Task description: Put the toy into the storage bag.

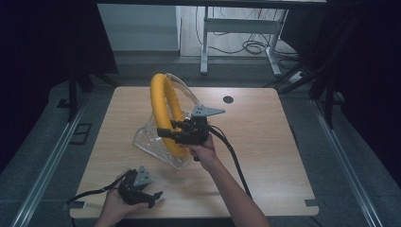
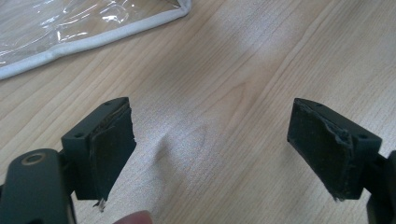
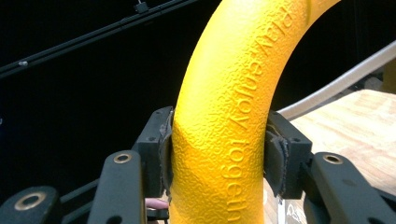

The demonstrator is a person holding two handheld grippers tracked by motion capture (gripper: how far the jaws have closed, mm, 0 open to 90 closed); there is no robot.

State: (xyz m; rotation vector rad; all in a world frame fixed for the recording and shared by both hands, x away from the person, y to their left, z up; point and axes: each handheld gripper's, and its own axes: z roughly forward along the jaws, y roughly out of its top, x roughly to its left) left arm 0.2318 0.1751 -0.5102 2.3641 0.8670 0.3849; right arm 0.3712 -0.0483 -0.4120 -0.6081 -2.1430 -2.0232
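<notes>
A yellow foam ring [image 1: 166, 112] stands upright in a clear plastic bag [image 1: 150, 142] at the table's middle. My right gripper [image 1: 166, 134] is shut on the ring's lower right arc. In the right gripper view both pads press the yellow ring [image 3: 224, 135], which bears raised lettering, and the gripper [image 3: 219, 149] holds it from either side. My left gripper [image 1: 152, 197] rests near the front left edge, held in a hand. In the left gripper view the gripper [image 2: 219, 149] stands open over bare wood, with the white-edged bag [image 2: 70, 28] lying beyond it.
The wooden table [image 1: 265, 142] has a small dark round hole [image 1: 228, 99] at the back right. Black cables trail from both grippers. Behind the table stands a white desk frame [image 1: 236, 28] with cords on the floor. Metal rails run along both sides.
</notes>
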